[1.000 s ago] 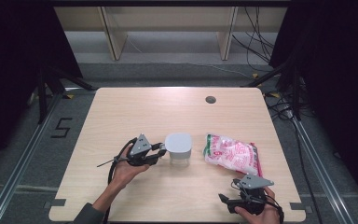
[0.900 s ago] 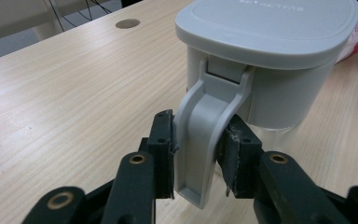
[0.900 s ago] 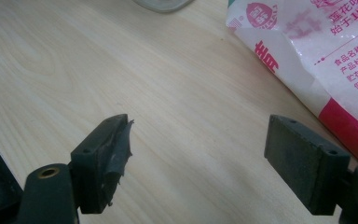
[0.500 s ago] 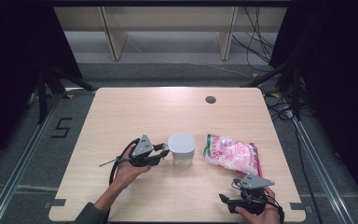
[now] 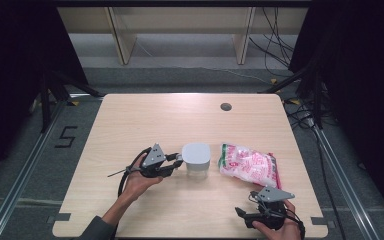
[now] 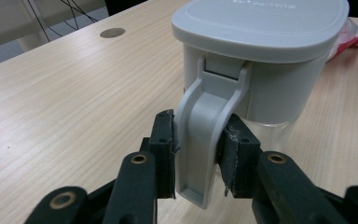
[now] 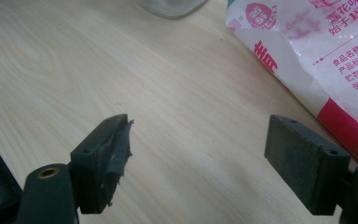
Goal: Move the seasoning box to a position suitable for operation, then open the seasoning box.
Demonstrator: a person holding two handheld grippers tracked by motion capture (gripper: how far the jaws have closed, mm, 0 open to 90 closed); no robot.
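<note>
A clear jug with a grey lid [image 5: 196, 159] stands near the middle of the wooden table [image 5: 180, 120]. My left gripper [image 5: 176, 163] reaches it from the left. In the left gripper view the jug's lid [image 6: 261, 23] is close ahead, and my left gripper [image 6: 198, 140] is shut on the grey handle [image 6: 205, 116], one pad pressed against each side. A white and pink food bag [image 5: 250, 165] lies right of the jug. My right gripper [image 5: 244, 215] rests at the front right, held by a hand. In its own view the right gripper [image 7: 198, 154] is open over bare wood, the bag [image 7: 317, 56] to its right.
A round cable hole [image 5: 225, 106] sits at the table's far right part, also seen in the left gripper view as a dark disc [image 6: 112, 32]. Shelving legs and cables stand beyond the far edge. Bare wood spreads across the far half and the left side.
</note>
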